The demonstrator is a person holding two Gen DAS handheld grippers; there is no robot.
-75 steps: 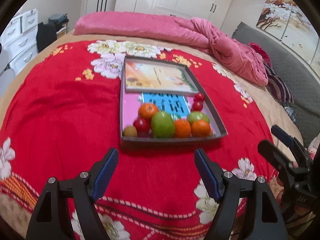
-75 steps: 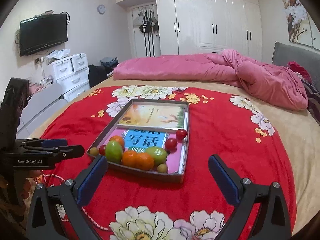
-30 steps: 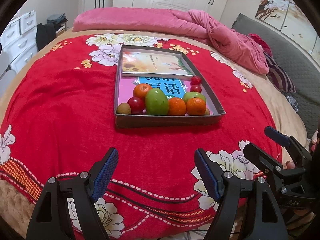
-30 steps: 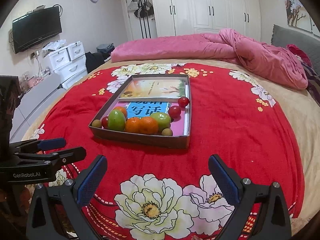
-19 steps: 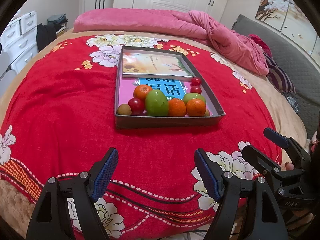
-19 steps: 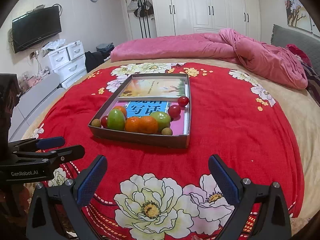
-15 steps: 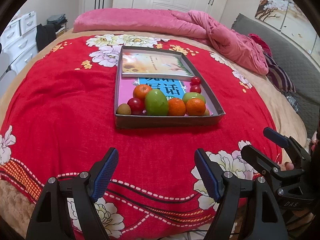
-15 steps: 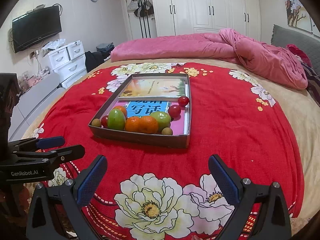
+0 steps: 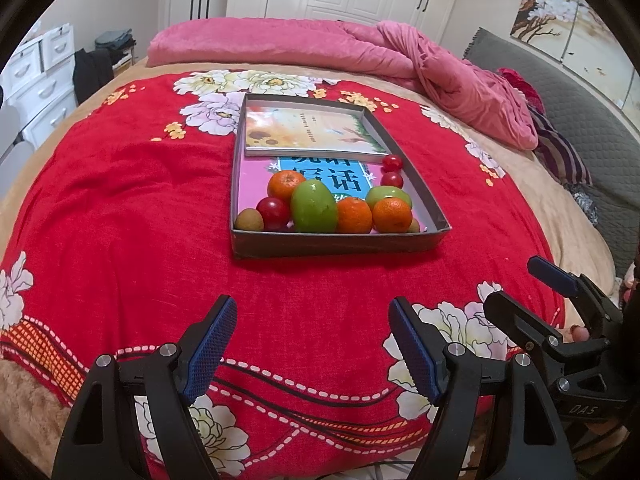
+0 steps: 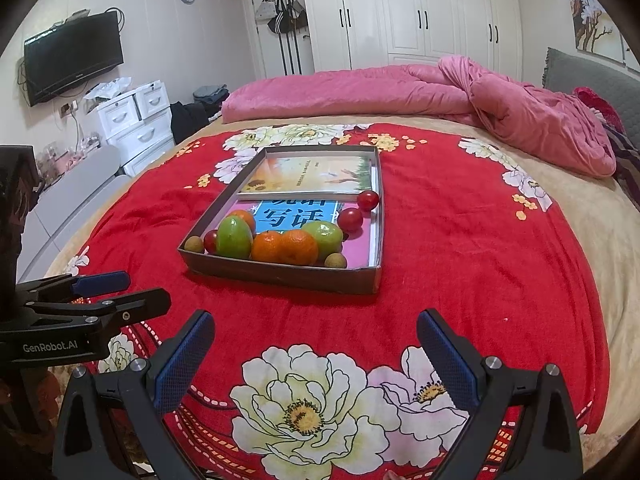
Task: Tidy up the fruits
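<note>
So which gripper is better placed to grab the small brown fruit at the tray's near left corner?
Probably the left gripper: it's open and empty, and the small brown fruit sits nearly straight ahead. From the right gripper, also open, that fruit lies far left.

Bare red blanket (image 10: 460, 280) near, left and right of the tray (image 10: 280, 274). Fruit (image 10: 280, 246) crowded against its near wall; pink quilt (image 10: 440, 88) far.

Both wrist cameras look forward and downward from the near edge of the bed, left view nearer; both share the red flowered blanket (image 9: 120, 208) and shallow grey cardboard tray (image 10: 280, 274)
</note>
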